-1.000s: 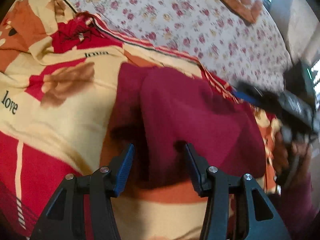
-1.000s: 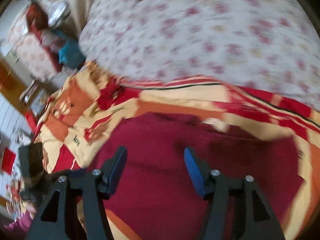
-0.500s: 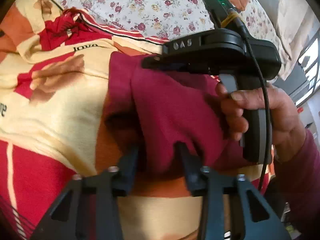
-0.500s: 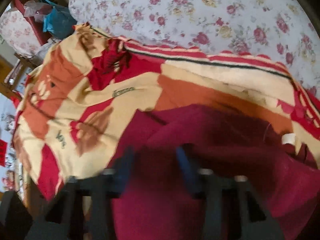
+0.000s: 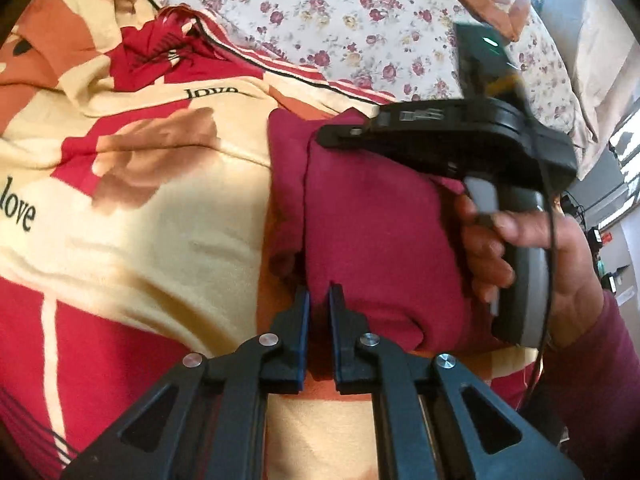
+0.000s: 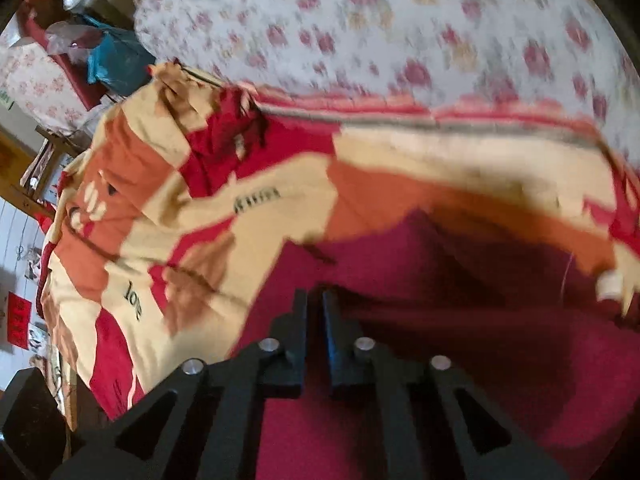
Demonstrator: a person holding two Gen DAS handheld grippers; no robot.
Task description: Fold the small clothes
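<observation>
Tools point(image 5: 319, 294) now clamped on garment point(image 5: 372, 232).

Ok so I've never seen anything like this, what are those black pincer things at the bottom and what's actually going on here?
There is no robot here. A person holds a hand-held clamp in each hand, and each clamp has a wide-angle camera looking along its two fingers. One picture comes from the left tool, the other from the right tool. In the left view you can also see the right hand squeezing its grip. A dark red garment lies on a blanket printed with "love", spread over a flowered bedsheet. The left tool is shut on the garment's near edge. The right one looks shut on the cloth too, though that picture is blurred.
</observation>
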